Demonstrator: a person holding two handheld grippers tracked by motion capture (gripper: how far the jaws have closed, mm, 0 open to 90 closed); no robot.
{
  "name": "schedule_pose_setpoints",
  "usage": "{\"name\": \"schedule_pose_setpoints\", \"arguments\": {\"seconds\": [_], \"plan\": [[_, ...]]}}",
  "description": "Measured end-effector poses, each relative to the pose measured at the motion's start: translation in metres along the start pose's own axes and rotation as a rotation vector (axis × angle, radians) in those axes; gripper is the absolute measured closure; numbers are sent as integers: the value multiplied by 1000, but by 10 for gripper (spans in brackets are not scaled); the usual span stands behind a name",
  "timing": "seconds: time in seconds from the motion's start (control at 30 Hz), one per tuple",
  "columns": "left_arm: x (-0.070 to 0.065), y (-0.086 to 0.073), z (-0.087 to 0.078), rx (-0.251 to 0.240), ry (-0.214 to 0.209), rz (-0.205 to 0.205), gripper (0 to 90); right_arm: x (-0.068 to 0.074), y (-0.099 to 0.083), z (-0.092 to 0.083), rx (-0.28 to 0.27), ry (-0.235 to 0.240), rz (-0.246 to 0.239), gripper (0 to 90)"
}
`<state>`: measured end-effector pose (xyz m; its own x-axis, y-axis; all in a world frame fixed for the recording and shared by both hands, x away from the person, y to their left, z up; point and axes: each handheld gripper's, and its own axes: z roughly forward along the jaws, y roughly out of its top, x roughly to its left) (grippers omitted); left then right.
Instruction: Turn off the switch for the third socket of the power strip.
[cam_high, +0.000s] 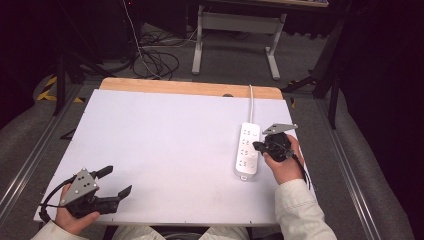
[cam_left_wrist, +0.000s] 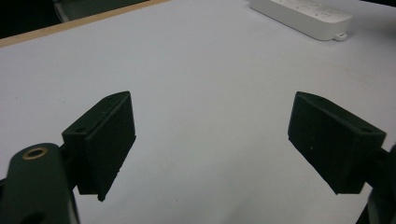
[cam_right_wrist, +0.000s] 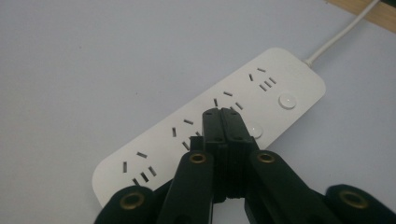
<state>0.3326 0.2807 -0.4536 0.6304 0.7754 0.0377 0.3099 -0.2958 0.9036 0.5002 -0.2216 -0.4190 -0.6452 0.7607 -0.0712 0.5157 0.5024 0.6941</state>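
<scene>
Nearest the lens in the right gripper view, the right gripper is carrying its two black fingers pressed flat together, with nothing between them, so they are acting as one blunt tip. That tip is hovering over the white power strip, about the middle of its length, and just beside one of the round buttons that are running along one long edge (whether the tip is already touching the plastic I cannot tell). A second button is sitting farther along toward the cord end.

The strip is lying flat on the white table near its right side, its long axis running away from the person, with the cord leaving the far end toward the wooden edge. In the high view the right gripper is coming at the power strip from its right flank, crossing the long axis, so the button row is lying on the side nearest that hand.

The left gripper is resting well apart at the near left corner, its fingers spread wide over bare table and holding nothing. Judging from this, the right hand is the one placed for the coming move, likely a short press down onto the button.
</scene>
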Motion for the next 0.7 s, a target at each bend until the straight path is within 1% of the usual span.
{"name": "schedule_pose_setpoints", "arguments": {"seconds": [0.1, 0.17, 0.2, 0.33, 0.5, 0.57, 0.7], "plan": [[0, 0, 0, 0, -4, 0, 154, -1, -1, 4, 25, 2, 10, 900], [0, 0, 0, 1, -4, 0, 154, -1, -1, 5, 32, 4, 15, 900], [0, 0, 0, -1, -2, 2, 154, -2, -1, 7, 48, 9, 19, 900], [0, 0, 0, 0, -4, 0, 154, -2, -2, 12, 85, 9, 19, 900], [0, 0, 0, 0, -3, 2, 154, -3, -2, 16, 102, 15, 15, 900], [0, 0, 0, 2, -3, 4, 154, -3, -2, 18, 115, 21, 21, 900], [0, 0, 0, 1, -3, 3, 154, -2, -2, 21, 128, 16, 12, 900]]}}
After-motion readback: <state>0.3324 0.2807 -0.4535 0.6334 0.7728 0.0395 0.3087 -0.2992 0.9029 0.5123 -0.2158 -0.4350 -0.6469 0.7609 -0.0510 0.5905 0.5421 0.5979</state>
